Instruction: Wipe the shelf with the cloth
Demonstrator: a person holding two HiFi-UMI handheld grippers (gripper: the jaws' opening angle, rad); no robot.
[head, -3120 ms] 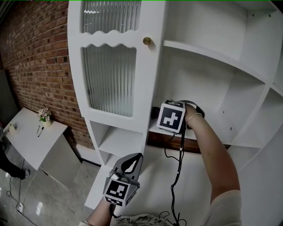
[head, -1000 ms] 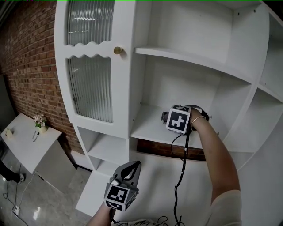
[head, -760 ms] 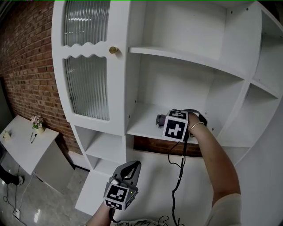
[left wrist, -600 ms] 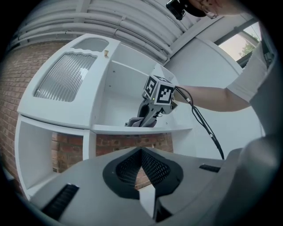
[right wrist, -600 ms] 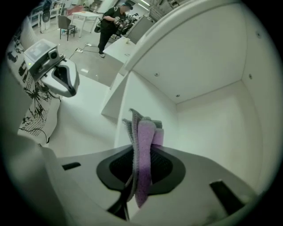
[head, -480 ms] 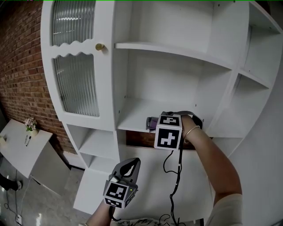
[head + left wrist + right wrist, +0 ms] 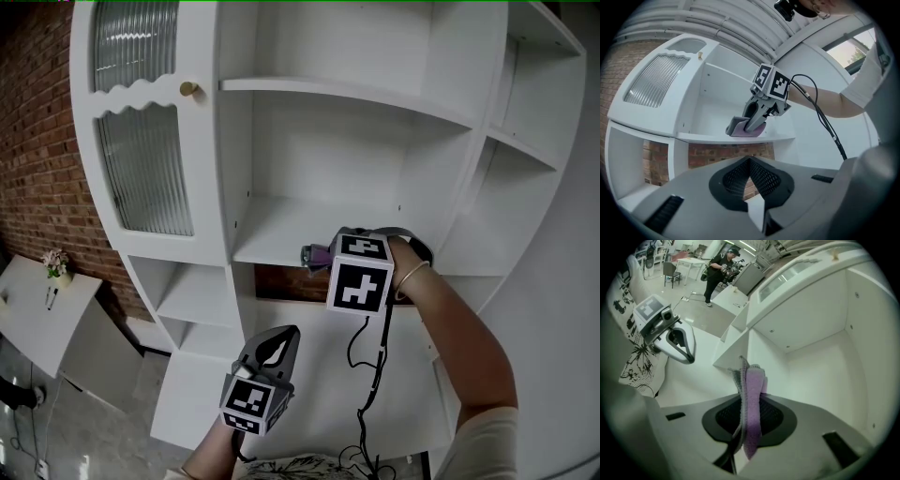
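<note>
purple cloth [image 7: 752, 404] pinched in right gripper [image 7: 751, 125], resting on white shelf [image 7: 270, 236].

My right gripper [image 7: 325, 255] holds the folded purple cloth [image 7: 316, 253] on the white shelf board's [image 7: 267, 246] front edge. My left gripper [image 7: 279, 344] hangs at its seven o'clock, below that shelf; the ribbed glass door [image 7: 141, 169] stands at ten.

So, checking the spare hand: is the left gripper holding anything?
No, the left gripper has its jaws together, nothing between them.
</note>
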